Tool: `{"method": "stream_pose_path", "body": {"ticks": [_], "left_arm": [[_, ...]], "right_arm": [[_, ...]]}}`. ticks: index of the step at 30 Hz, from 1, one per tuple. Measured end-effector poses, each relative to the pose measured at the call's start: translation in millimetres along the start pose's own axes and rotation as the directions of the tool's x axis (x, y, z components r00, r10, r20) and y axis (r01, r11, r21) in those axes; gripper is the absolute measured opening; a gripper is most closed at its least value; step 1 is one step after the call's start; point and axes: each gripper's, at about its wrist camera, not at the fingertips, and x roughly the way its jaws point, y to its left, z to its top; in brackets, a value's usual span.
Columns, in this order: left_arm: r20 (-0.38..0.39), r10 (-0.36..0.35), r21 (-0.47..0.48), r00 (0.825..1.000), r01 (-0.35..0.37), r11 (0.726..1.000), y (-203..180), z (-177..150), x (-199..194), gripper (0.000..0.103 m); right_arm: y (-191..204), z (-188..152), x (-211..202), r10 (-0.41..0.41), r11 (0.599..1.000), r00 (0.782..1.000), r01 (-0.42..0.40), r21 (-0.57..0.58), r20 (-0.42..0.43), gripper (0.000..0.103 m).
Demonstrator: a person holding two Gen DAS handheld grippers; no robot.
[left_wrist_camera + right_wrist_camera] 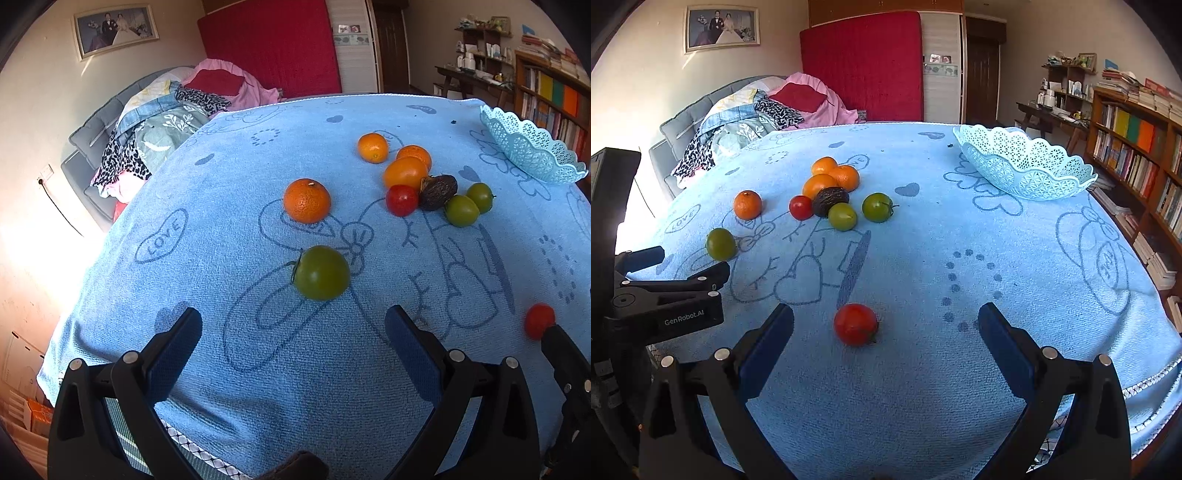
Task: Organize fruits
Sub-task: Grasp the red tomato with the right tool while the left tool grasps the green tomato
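Note:
Fruits lie on a blue towel-covered table (221,184). A green tomato (320,272) sits just ahead of my open, empty left gripper (293,325); it also shows in the right wrist view (721,244). A red tomato (855,324) lies between the fingers of my open, empty right gripper (885,321), a little ahead of the tips. A lone orange (307,200) lies apart. A cluster of oranges (834,176), a dark avocado (830,200), a red tomato (800,207) and two green tomatoes (859,211) sits mid-table. A light-blue lace basket (1027,164) stands empty at the far right.
The left gripper's body (665,295) shows at the right wrist view's left edge. A sofa with piled clothes (147,122) is behind the table on the left, and bookshelves (1137,155) stand at the right. The table's near edge is under both grippers.

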Motion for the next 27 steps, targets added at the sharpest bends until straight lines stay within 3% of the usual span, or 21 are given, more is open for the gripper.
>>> {"method": "stream_pose_path", "body": {"ticks": [8,15,20,27], "left_arm": [[-0.078,-0.065,-0.088,0.995,0.058,0.994,22,3,17,0.098],[-0.084,-0.130,-0.154,0.988,0.116,0.981,39,10,23,0.098],[-0.089,-0.150,-0.139,0.985,0.137,0.981,30,14,28,0.098],[-0.098,-0.164,-0.113,0.981,0.153,0.982,22,21,34,0.097]], "right_arm": [[5,-2,8,0.014,1.000,0.999,-0.015,-0.022,-0.031,0.101],[3,-3,15,0.034,0.999,0.998,-0.034,-0.007,-0.058,0.100],[1,-3,23,0.051,0.999,0.995,-0.050,0.011,-0.084,0.092],[2,-2,30,0.061,0.998,0.992,-0.061,0.008,-0.108,0.068]]}}
